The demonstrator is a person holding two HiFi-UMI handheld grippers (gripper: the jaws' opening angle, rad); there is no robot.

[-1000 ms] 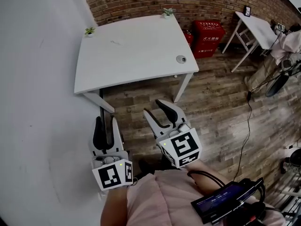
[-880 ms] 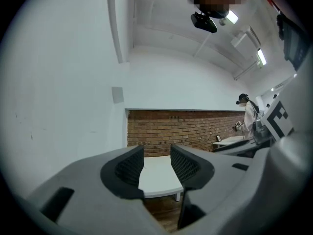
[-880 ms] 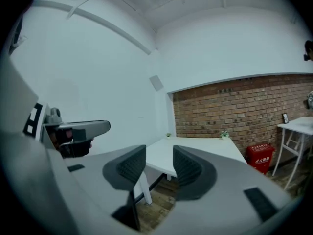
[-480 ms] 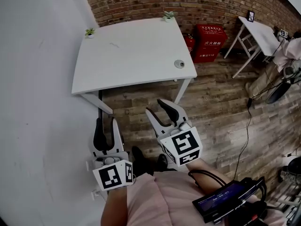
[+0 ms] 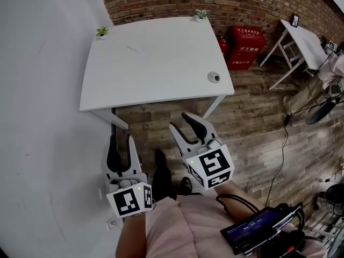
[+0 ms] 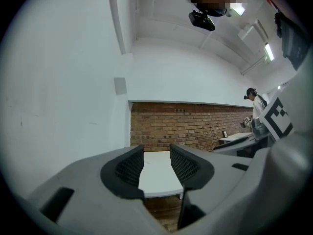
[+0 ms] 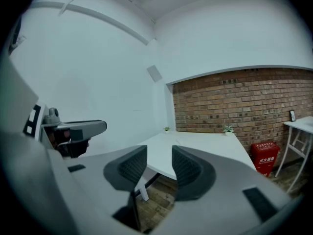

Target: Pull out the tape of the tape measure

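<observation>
Both grippers are off the work, held low over the brown wood-plank floor (image 5: 252, 122), short of the white rectangular table (image 5: 150, 58).

Left gripper (image 5: 121, 143): jaws part-open with a moderate gap and nothing between them. Its own view (image 6: 156, 168) shows only table top and the red brick wall (image 6: 195, 126) through the gap.

Right gripper (image 5: 181, 123): same, moderate gap, empty (image 7: 159, 165).

Target is what looks like the small round grey tape measure (image 5: 214, 77). It lies flat near the table's near right corner, just inside the edge, well apart from both grippers. It's too small here to make out the tape's end tab or which way it faces.

Handling, my read:
- **Case:** rigid and light, likely to skid on the smooth top. One gripper should clamp it across its sides.
- **Tape:** thin, springy, wants to retract. Take it by the end hook with the other gripper and pull straight out, level.
- **Jaw gap:** the present gap may be too narrow for the case, so widen first.
- **Risk:** the case sliding off the near edge.
</observation>
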